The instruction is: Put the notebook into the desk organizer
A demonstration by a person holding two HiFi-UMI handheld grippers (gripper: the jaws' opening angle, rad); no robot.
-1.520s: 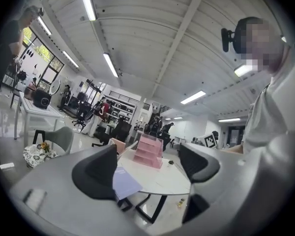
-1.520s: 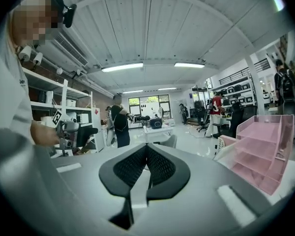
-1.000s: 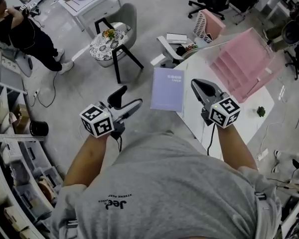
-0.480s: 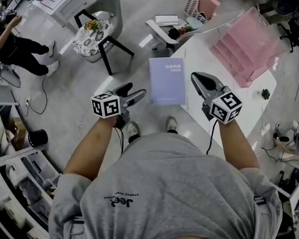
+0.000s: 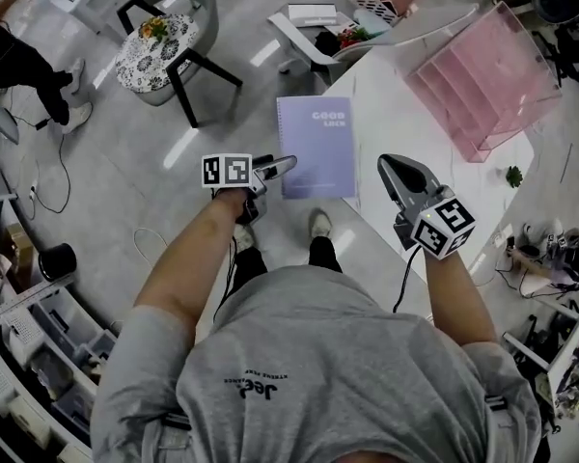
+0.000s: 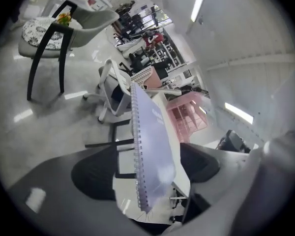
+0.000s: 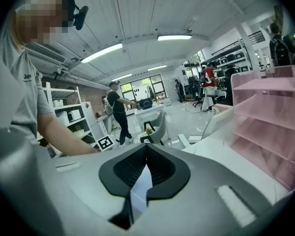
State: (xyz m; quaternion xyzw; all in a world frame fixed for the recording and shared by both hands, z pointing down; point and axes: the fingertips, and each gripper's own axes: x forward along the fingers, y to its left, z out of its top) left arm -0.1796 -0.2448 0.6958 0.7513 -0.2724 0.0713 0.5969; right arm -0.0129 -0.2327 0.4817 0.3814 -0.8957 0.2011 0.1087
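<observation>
Left gripper [image 5: 288, 162] has the notebook [image 5: 318, 148] clamped at its near-left corner, right by the spiral binding. Its own view shows the book edge-on between the jaws. The jaws stand fairly wide and pad contact isn't clean there. But the book hangs mostly over the floor with nothing else under it, so it reads as gripped, not resting.

The corner grip at the spine makes sense: that's the stiffest part, and the far edge stays free to lead into a slot. The cover faces up, roughly flat. The desk organizer [image 5: 482, 75] is the pink tiered one on the far-right of the white desk [image 5: 391, 109], well apart from the notebook. In the right gripper view its shelves look horizontal, so a flat carry probably suits sliding it straight in.

Right gripper [image 5: 388, 162] is clenched on nothing, over the near part of the desk just right of the notebook and not touching it. A pale sliver shows through the gap below its tips, likely the desk top. It's probably parked there to nudge or steady the free edge.

The task is early: the carry is under way, insertion not started. The next move needs a sweep right and far across the desk, then lining up with one tier. One risk is the book sagging or pivoting from a single-corner hold.
</observation>
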